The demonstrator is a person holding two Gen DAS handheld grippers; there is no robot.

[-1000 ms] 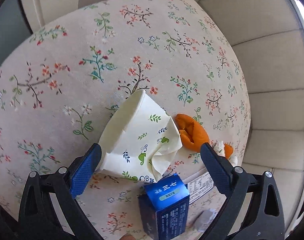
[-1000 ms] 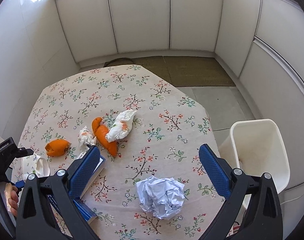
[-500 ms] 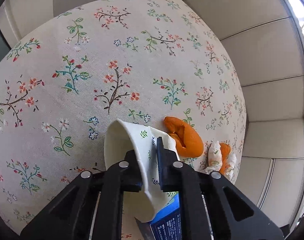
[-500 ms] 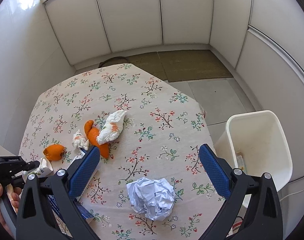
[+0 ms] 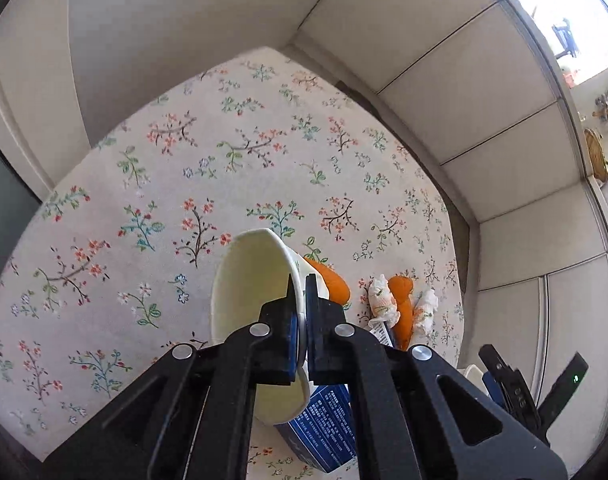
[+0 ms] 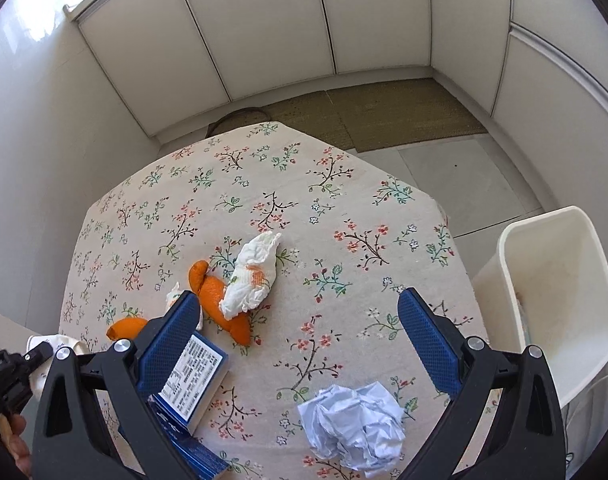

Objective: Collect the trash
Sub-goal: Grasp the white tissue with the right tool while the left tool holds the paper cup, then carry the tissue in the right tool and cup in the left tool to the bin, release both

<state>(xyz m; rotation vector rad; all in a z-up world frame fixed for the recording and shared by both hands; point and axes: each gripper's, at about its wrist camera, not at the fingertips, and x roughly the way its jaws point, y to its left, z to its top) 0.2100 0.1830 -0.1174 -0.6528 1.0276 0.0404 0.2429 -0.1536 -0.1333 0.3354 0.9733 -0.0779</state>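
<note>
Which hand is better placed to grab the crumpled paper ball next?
Right. The right tongs are open and empty, with the crumpled paper ball just ahead and the white bin alongside. The left tongs are shut on the paper cup.

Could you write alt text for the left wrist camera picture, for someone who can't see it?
The left gripper pinches the wall of a crumpled paper cup above a floral tablecloth. Orange peel, tissues and a blue carton lie nearby.
</note>
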